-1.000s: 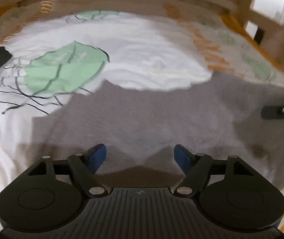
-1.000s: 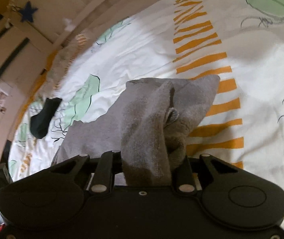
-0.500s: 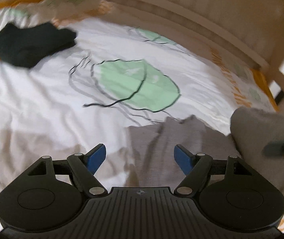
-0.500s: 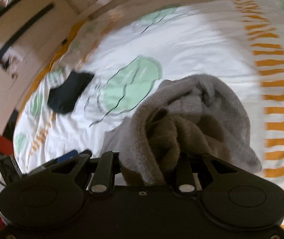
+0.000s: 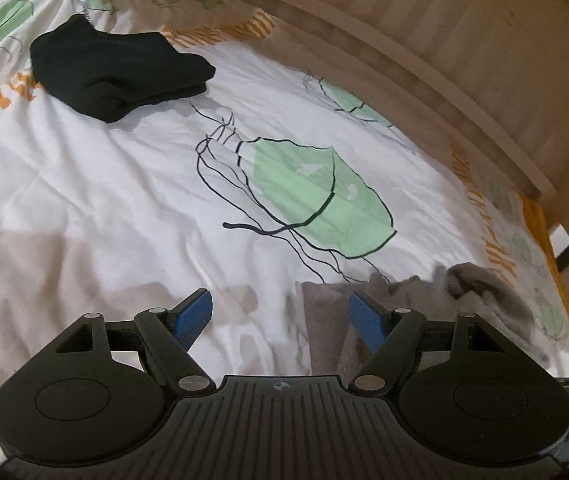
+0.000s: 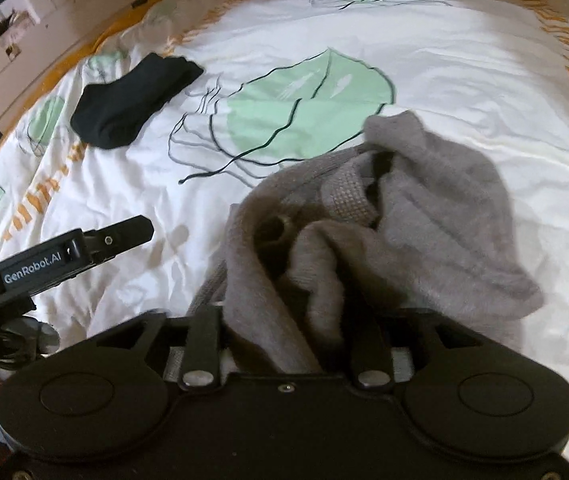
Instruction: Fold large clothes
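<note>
A crumpled grey knit garment (image 6: pixel 444 208) lies in a heap on the white duvet, beside a green jellyfish print. One bunched end of it rises between the jaws of my right gripper (image 6: pixel 284 320). The jaws are opening and the cloth hides the pads. In the left wrist view the same grey garment (image 5: pixel 476 292) sits at the lower right. My left gripper (image 5: pixel 280 308) hovers open over the duvet at the garment's left edge, with nothing between its blue pads (image 5: pixel 196 312). One finger of the left gripper (image 6: pixel 124 236) shows at the left of the right wrist view.
A folded black garment (image 5: pixel 116 72) lies on the duvet (image 5: pixel 84 200) further back, also visible as the black garment (image 6: pixel 132 100). A pale wooden bed frame (image 5: pixel 444 60) runs along the far side. Orange-striped bedding edges the duvet.
The right gripper has carried the grey garment leftward over the bed to the green print, where it now spreads out. The left gripper has moved off the grey cloth onto white duvet.
</note>
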